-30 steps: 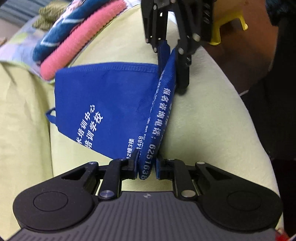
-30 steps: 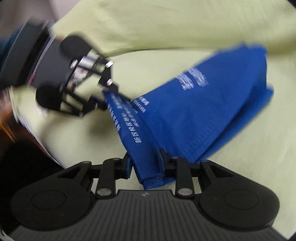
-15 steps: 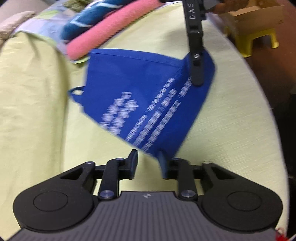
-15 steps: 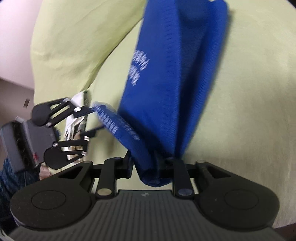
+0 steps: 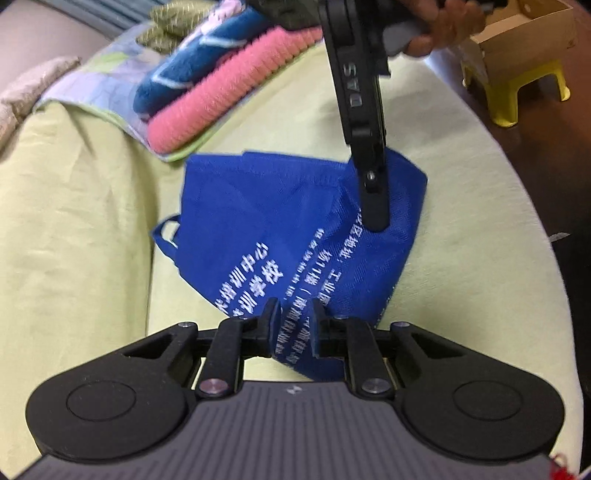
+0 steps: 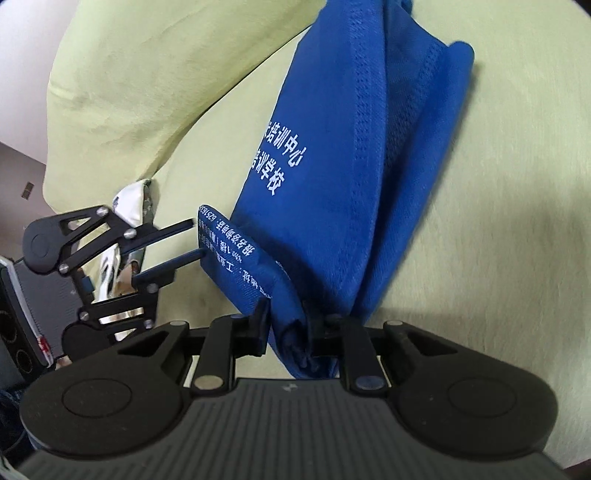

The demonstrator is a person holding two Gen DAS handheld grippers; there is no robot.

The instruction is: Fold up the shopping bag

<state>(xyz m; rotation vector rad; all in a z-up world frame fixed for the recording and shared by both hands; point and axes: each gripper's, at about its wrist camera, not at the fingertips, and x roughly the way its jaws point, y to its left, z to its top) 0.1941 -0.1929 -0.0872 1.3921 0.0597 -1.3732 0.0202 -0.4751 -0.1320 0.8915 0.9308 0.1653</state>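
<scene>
Left wrist view: blue shopping bag (image 5: 295, 221) lies flatter on the green bed cover (image 5: 461, 258) than a second ago, when its near flap stood up as a ridge between the two grippers. That flap is now laid over toward the right, its white lettering facing up. Half a second ago the bag was blurred in motion; now it is sharper.

Left gripper (image 5: 293, 325): a second ago it pinched the bag's near corner tight. Now its jaws are opening, with the corner between them; fabric touches the right finger and a thin gap shows on the left side. Seen from the right wrist view, this gripper (image 6: 197, 238) has both fingers reaching the lettered end of the strip, slightly spread.

Right gripper (image 6: 291, 328): jaws closing, pressed on a bunched wad of blue fabric. It has rolled since a second ago; the bag ran diagonally across its view then, and now rises nearly straight up the frame. In the left wrist view its finger (image 5: 375, 199) lies across the bag's far right corner, a person's hand (image 5: 443, 26) gripping it at the top edge.

Bag itself: woven blue fabric, stitched hem, white Chinese characters and digits in rows, one small loop handle (image 5: 166, 236) sticking out at the left. Folded into layers, the fold edges visible in the right wrist view.

Around it: folded towels (image 5: 221, 85), pink and dark blue, on a patterned cloth behind the bag; a yellow stool (image 5: 517, 92) and a cardboard box (image 5: 532, 33) on the floor at far right.
</scene>
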